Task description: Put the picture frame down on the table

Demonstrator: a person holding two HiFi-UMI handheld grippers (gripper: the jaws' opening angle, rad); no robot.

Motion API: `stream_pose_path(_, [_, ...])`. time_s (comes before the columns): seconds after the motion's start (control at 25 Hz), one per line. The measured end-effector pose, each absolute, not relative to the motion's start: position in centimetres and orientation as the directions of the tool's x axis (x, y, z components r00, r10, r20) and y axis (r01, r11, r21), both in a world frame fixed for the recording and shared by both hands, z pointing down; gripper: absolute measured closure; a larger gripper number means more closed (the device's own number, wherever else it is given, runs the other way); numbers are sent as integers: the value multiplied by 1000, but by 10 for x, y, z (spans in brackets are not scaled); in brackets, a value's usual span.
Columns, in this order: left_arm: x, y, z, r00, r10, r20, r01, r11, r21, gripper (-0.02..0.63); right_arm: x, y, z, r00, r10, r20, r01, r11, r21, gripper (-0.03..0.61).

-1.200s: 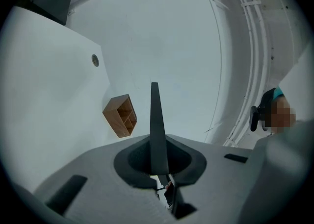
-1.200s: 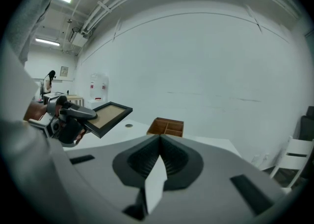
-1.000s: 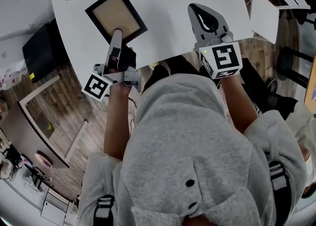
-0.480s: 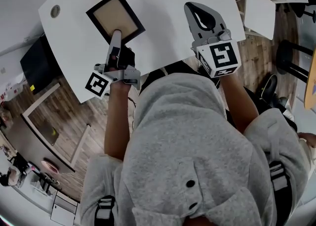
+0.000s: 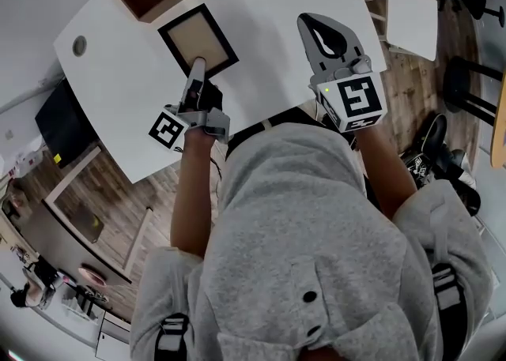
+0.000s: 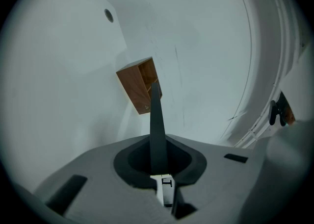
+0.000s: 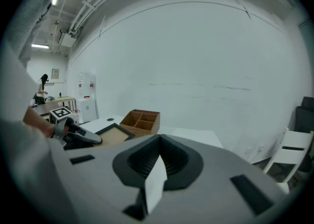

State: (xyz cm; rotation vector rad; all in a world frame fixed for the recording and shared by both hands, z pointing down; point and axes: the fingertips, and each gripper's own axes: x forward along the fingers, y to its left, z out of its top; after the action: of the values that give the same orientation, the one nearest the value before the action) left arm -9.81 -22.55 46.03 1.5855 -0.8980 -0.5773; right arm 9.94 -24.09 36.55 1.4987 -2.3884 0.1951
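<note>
Frame [image 5: 198, 38] down
My left tongs [image 5: 197, 64] grip its 6 o'clock edge — lay it flat, release gently; right tongs [image 5: 308, 20] closed, empty.

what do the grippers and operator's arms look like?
Grey moulded bodies on left gripper and right gripper, dark hollow at the jaws; each bears a white cube with black square markers, green light beside the right cube. Person wears grey hooded top, forearms uncovered.
</note>
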Motion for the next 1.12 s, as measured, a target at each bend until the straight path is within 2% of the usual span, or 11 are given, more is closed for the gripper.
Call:
stream_pose_path(0.72, [-69,-229,518,610,-750,255,-306,73,949,578,132,-250,364,-356,-876,325,-916,397,66,552])
stream_pose_path(1.12, [-61,-227,532,605,-717,345,-429,71,900,577,167,-248,362,-320,-891,322,-926,366,96,552])
